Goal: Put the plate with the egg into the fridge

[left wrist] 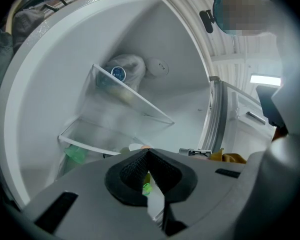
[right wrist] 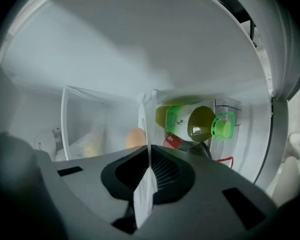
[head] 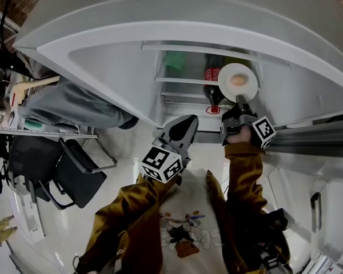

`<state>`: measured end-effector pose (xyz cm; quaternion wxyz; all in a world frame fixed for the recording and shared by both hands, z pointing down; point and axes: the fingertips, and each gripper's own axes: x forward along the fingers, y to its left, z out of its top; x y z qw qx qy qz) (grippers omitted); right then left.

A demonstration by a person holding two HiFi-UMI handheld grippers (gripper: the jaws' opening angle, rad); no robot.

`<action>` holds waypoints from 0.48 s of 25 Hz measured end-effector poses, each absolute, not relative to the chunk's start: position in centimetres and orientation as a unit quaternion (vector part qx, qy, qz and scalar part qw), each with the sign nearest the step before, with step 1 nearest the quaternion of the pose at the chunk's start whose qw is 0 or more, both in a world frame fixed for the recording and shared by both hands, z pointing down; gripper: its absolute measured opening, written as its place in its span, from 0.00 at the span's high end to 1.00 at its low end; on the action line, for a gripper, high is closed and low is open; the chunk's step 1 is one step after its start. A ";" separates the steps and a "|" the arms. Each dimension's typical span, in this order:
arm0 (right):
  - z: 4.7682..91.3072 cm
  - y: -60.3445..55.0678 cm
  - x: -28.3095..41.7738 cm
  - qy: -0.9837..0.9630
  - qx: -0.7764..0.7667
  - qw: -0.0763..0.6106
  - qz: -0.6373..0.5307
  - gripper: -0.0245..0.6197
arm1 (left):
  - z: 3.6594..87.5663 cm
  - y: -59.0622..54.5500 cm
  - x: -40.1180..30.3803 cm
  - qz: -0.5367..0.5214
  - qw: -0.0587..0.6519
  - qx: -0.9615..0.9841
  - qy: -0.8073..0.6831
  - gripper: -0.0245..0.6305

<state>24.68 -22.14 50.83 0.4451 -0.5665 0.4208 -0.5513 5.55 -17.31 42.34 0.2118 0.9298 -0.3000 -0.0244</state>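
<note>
While the fridge [head: 286,90] stands open, I note the state of the run.

Right gripper [head: 240,100]: clenched on the rim of the plate [head: 238,81]. In the right gripper view the rim runs edge-on between the pads. The egg [head: 238,80] sits on the plate near its middle.

Left gripper [head: 186,121]: jaws together, nothing in them. It hangs low and in front of the fridge, apart from the plate.

Position of plate: raised to the mouth of the compartment, at about shelf [head: 183,80] height, just in front of the red-labelled bottle [head: 212,79]. The right gripper view also shows a green-capped bottle [right wrist: 200,121] close behind it. I cannot tell whether any part of the plate touches a shelf; it looks carried by my grip alone.

Progress, as I judge it:
- done: door open, plate picked up with egg aboard, brought to the fridge.
- left: find clear shelf room beside the bottles, set the plate down level, let go, draw back.

Risk: the egg is loose; any tilt may roll it off.
</note>
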 end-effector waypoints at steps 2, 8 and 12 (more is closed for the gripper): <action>50.8 -22.4 24.8 0.420 -0.566 0.446 -0.551 0.93 | 42.3 -17.4 5.6 -0.025 0.212 0.930 -0.300 0.95; 50.6 -23.1 25.1 0.420 -0.568 0.446 -0.549 0.93 | 42.3 -17.8 5.6 -0.026 0.212 0.929 -0.301 0.95; 50.5 -23.4 25.3 0.418 -0.570 0.446 -0.549 0.93 | 42.3 -18.0 5.7 -0.027 0.214 0.929 -0.301 0.95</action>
